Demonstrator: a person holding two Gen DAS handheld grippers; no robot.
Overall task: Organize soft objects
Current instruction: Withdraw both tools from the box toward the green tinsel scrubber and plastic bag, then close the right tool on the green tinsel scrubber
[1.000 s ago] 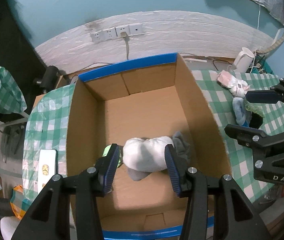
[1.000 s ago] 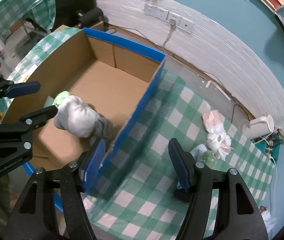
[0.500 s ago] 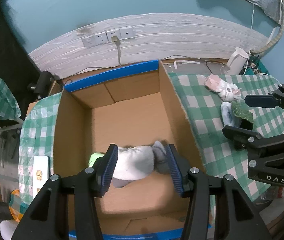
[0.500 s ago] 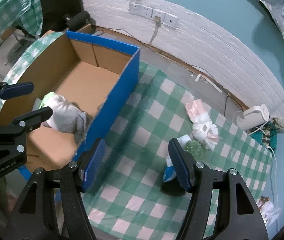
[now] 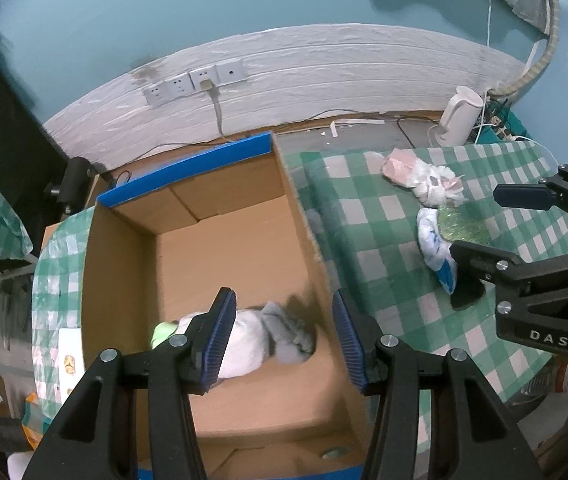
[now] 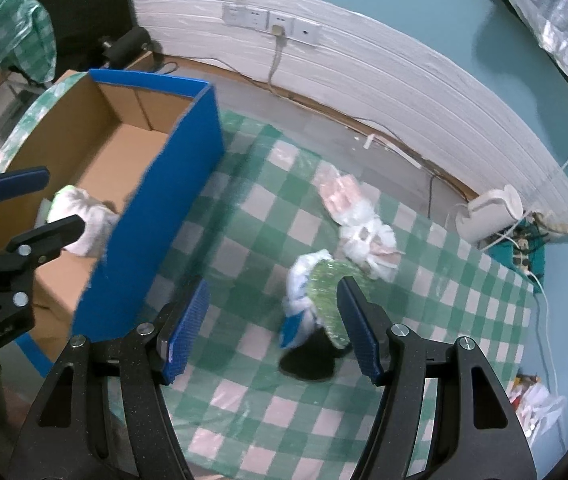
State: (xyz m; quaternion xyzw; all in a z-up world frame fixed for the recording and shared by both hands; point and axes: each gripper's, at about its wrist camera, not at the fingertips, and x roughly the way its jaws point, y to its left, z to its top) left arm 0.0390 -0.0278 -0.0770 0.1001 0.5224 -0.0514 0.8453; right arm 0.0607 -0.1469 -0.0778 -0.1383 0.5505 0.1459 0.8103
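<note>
A cardboard box (image 5: 119, 264) with blue outer walls stands on the checked cloth; it also shows in the right wrist view (image 6: 155, 152). A white and grey soft bundle (image 5: 251, 340) with a green bit lies inside it. My left gripper (image 5: 281, 338) is open and empty above the box's right wall. My right gripper (image 6: 271, 324) is open and empty over the cloth, near a pile of a white-blue bag (image 6: 302, 300), a green mesh pouch (image 6: 326, 288) and a black item (image 6: 308, 360). A pink and white bundle (image 6: 360, 224) lies behind them.
A green checked cloth (image 6: 243, 240) covers the table. A white kettle (image 6: 488, 216) and cables sit at the far right by the white wall strip with sockets (image 6: 271, 24). A white card (image 5: 69, 354) lies left of the box.
Both grippers have swung to the right. The left gripper has pulled back from the grey bundle, which stays in the box. The right gripper has come near the pile on the cloth.
</note>
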